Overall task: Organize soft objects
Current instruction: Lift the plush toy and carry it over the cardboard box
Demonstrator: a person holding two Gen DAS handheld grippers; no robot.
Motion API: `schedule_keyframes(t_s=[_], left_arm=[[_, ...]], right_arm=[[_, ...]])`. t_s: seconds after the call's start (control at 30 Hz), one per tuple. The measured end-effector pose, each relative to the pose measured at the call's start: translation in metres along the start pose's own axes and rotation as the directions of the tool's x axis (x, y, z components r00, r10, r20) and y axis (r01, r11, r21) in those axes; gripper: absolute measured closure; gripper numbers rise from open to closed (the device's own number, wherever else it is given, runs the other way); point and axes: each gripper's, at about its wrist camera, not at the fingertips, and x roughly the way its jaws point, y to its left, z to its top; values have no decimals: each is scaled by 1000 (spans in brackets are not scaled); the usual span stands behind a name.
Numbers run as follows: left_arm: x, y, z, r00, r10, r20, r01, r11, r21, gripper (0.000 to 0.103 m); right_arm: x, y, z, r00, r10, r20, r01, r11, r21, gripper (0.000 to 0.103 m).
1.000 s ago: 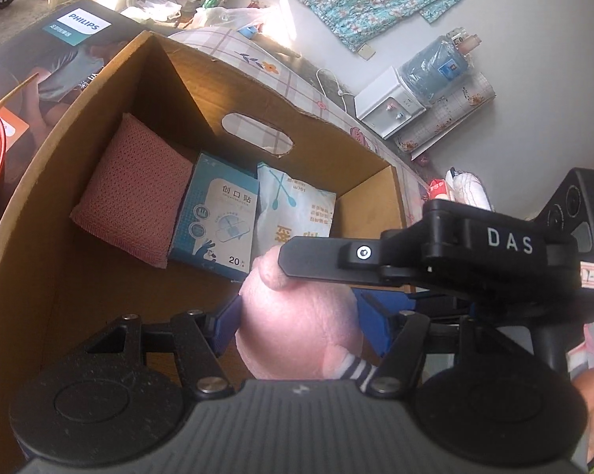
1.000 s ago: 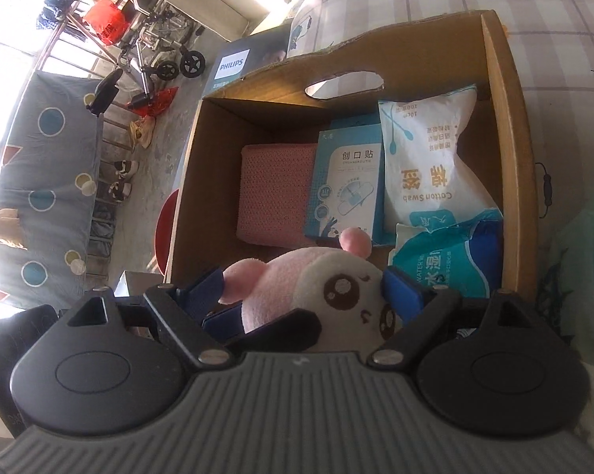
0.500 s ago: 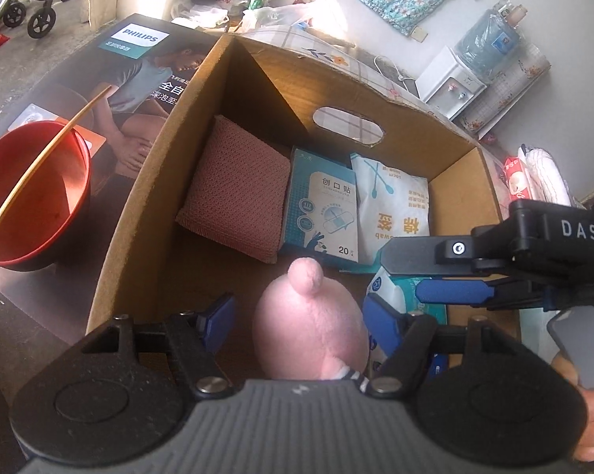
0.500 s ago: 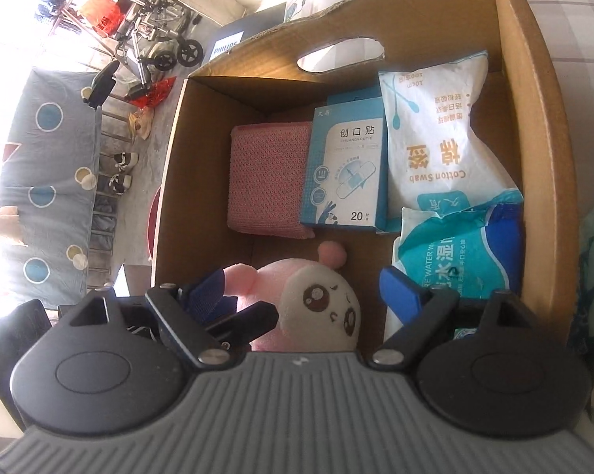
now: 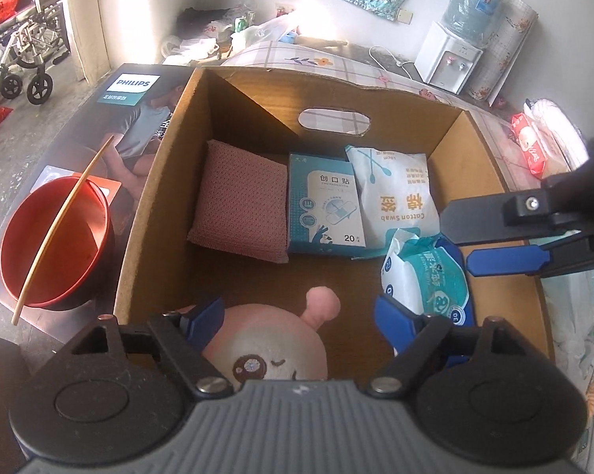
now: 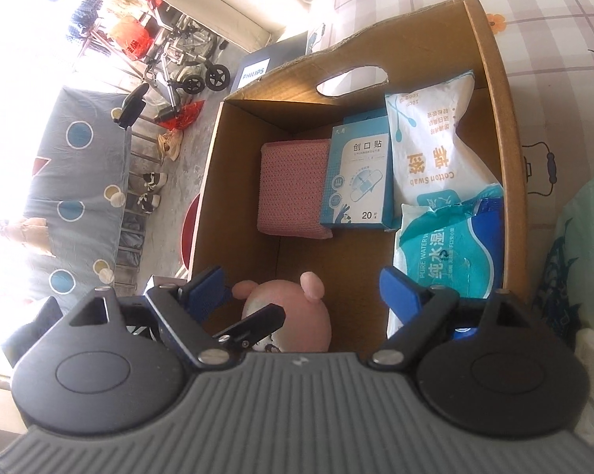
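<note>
A pink plush toy [image 5: 269, 339] lies on the floor of the cardboard box [image 5: 158, 181] at its near side; it also shows in the right wrist view [image 6: 297, 316]. My left gripper [image 5: 297, 316] is open above the toy, not touching it. My right gripper [image 6: 302, 288] is open and empty over the box [image 6: 510, 126]; its fingers [image 5: 506, 260] show at the right of the left wrist view. In the box lie a pink sponge pad [image 5: 241, 201], a blue plaster box [image 5: 324, 205], a cotton swab bag [image 5: 395, 193] and a wet wipes pack [image 5: 427, 276].
A red bowl [image 5: 55, 245] with a chopstick stands on a Philips box [image 5: 131, 91] left of the cardboard box. A patterned tablecloth [image 6: 553, 59] lies under and right of the box. A water dispenser [image 5: 451, 55] stands at the back wall. A wheelchair [image 5: 16, 59] is far left.
Both grippers have opened, let go of the plush toy and pulled back upward. The toy has dropped into the box's near side.
</note>
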Motion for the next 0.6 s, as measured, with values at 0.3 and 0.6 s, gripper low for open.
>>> schedule_keyframes(t_s=[0.3, 0.6], left_arm=[[32, -26, 11, 994, 112, -7, -107, 970, 219, 19], [73, -44, 16, 979, 181, -95, -140, 933, 333, 64]], right_arm=[[-69, -9, -45, 988, 123, 98, -119, 992, -42, 17], [-121, -61, -80, 966, 153, 209, -164, 986, 35, 16]])
